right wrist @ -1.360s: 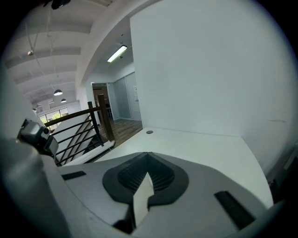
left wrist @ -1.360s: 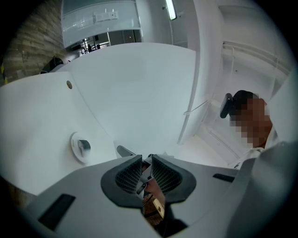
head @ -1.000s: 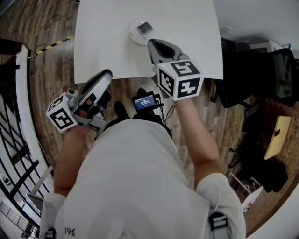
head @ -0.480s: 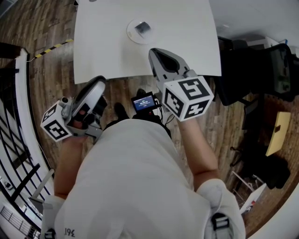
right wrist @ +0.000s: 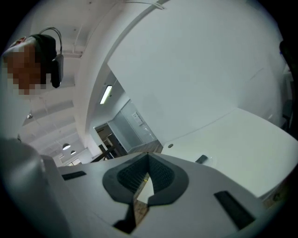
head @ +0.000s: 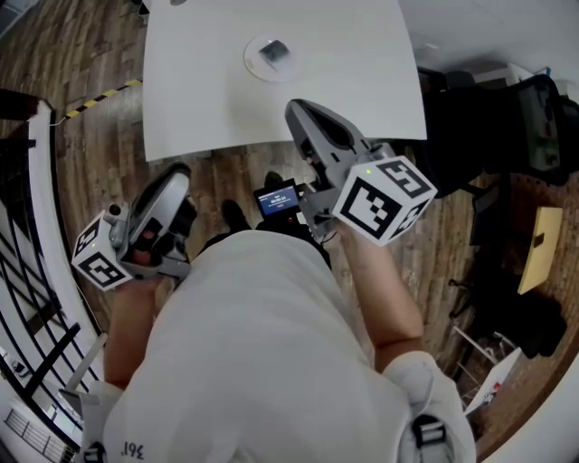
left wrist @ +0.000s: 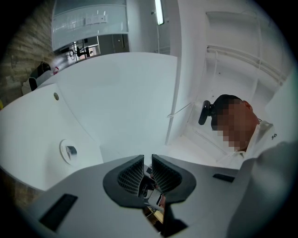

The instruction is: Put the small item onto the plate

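**Desk:** What fills the top of the head view?

**Photographer:** A white table [head: 362, 81], its near edge running across the upper part of the frame. A round white plate [head: 250, 61] sits toward the table's upper middle. The small item [head: 274, 51], grey and squarish, lies on the plate.

**Desk:** And the two tools the person holds?

**Photographer:** Both are well apart from the plate. The left gripper [head: 178, 170] hangs below the table's left corner in the picture, over a wood-plank floor [head: 109, 136]. Its marker cube [head: 98, 259] is near the frame's left edge. The left gripper view shows that claw slightly spread, with a narrow slit between the ribbed pads [left wrist: 132, 173] and nothing in it. The right gripper [head: 294, 108] points up the frame, so its tip shows against the table's near margin. Its claw is pressed together and empty, and its cube [head: 384, 201] stands at centre right.

**Desk:** What of the room?

**Photographer:** A strip of yellow-and-black tape [head: 99, 93] crosses the floor at upper left. Dark railing bars [head: 41, 335] run down the left edge. A black chair [head: 493, 136] stands just right of the table, and a yellow board [head: 541, 258] lies farther down that side. A small lit screen [head: 279, 198] sits at the person's front, between the two grippers. In the left gripper view the plate shows at middle left on the white tabletop, and a ceiling strip light [left wrist: 159, 11] glows at the top.
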